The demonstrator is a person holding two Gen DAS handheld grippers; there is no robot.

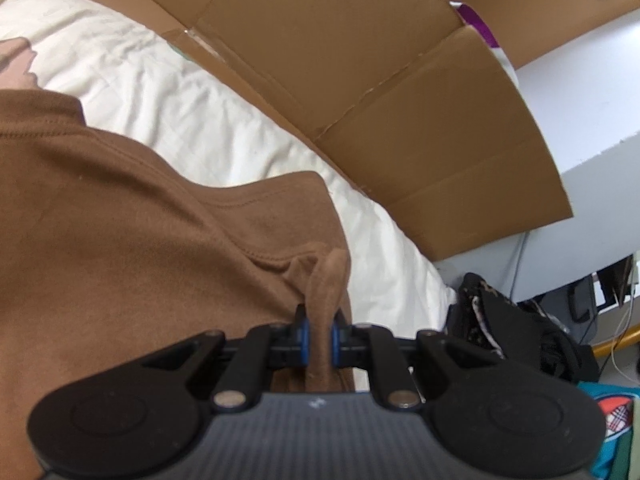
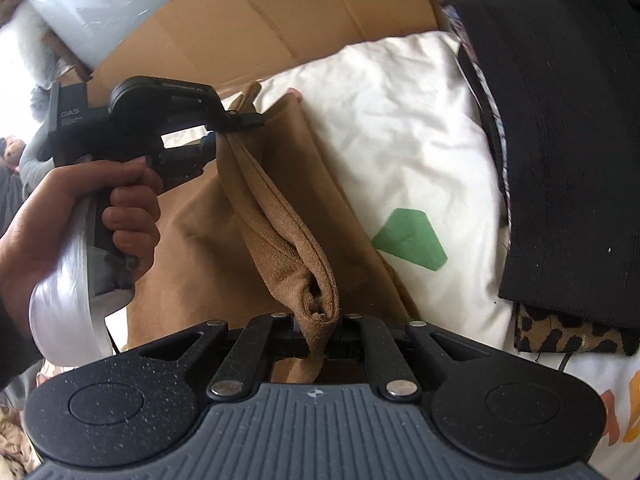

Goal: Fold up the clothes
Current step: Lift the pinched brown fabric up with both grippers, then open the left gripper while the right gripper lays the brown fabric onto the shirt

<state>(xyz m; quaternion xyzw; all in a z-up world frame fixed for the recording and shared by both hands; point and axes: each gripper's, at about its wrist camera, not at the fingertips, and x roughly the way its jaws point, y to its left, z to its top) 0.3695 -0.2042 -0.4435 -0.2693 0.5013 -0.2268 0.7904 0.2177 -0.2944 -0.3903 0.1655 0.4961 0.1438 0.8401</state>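
A brown garment point(image 1: 120, 240) lies spread over a white sheet point(image 1: 160, 92) on a bed. My left gripper point(image 1: 319, 332) is shut on a bunched fold of the garment's edge, which sticks up between the jaws. In the right wrist view the same brown garment point(image 2: 280, 232) hangs as a taut folded band between both grippers. My right gripper point(image 2: 320, 332) is shut on one end of that band. The left gripper point(image 2: 236, 122), held by a hand point(image 2: 120, 208), pinches the other end farther away.
Flattened cardboard point(image 1: 360, 80) leans along the far side of the bed. A black folded garment point(image 2: 568, 140) and a leopard-print piece point(image 2: 572, 336) lie on the white sheet point(image 2: 400, 128) to the right, beside a green patch point(image 2: 410, 238). Dark bags point(image 1: 516, 336) sit on the floor.
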